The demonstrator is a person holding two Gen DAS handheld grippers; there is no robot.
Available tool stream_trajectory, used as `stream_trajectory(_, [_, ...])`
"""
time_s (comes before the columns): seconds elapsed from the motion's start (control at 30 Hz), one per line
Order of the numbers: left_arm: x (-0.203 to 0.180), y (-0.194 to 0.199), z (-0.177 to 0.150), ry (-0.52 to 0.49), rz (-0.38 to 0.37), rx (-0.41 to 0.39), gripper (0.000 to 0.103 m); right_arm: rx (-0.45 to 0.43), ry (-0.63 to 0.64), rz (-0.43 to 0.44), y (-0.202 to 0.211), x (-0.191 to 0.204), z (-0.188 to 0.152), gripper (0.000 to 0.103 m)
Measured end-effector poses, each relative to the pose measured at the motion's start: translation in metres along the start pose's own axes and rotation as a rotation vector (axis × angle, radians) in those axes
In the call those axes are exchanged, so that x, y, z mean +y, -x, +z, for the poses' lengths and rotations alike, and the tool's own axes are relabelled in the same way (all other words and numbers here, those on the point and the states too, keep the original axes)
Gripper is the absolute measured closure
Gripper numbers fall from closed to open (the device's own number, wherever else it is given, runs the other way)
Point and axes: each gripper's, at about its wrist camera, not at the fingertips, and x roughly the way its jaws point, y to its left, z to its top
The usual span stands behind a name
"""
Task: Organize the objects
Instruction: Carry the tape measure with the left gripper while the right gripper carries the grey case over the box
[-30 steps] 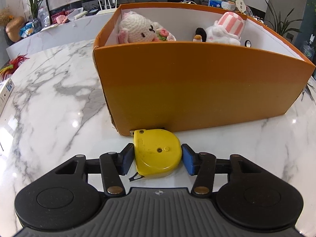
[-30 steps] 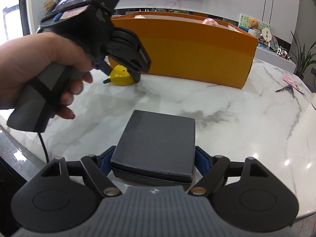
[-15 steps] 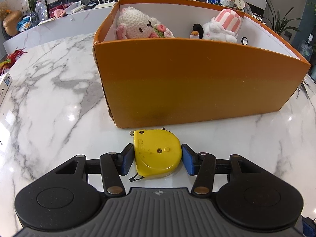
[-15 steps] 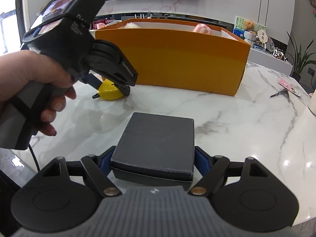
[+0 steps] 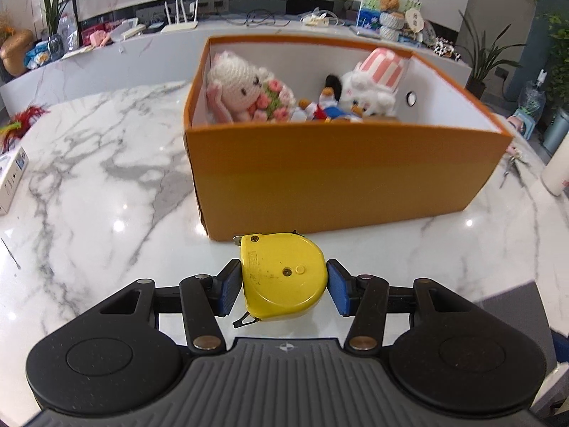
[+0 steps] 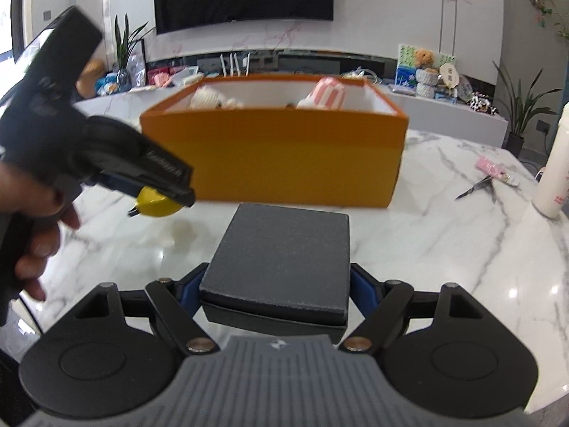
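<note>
Moved: you've raised both grippers; orange box (image 5: 341, 174) interior now shows.
Left gripper (image 5: 282, 286): fingers clamp yellow tape measure (image 5: 282, 277), before the box.
Right gripper (image 6: 275, 291): fingers hold dark grey case (image 6: 281, 259) above counter (image 6: 444, 235).

Plush toys (image 5: 249, 90) in box (image 5: 341, 178) on table (image 5: 89, 192); scissors (image 6: 474, 186) to its right.

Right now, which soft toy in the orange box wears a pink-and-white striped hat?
The white plush on the right side of the orange box, beside the small duck figure. The other one, the crocheted bunny on the left, is hatless and holds pink flowers.
</note>
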Motion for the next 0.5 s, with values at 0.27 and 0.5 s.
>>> stream_trajectory(0.27, [-0.005, 0.034, 0.010, -0.026, -0.015, -0.081, 0.044, -0.072, -0.026, -0.013, 0.013, -0.016, 0.024, 0.022])
stream_trajectory(0.5, [-0.003, 0.060, 0.027, -0.025, -0.017, -0.167, 0.044, -0.191, -0.032, -0.007, 0.035, -0.024, 0.066, 0.022])
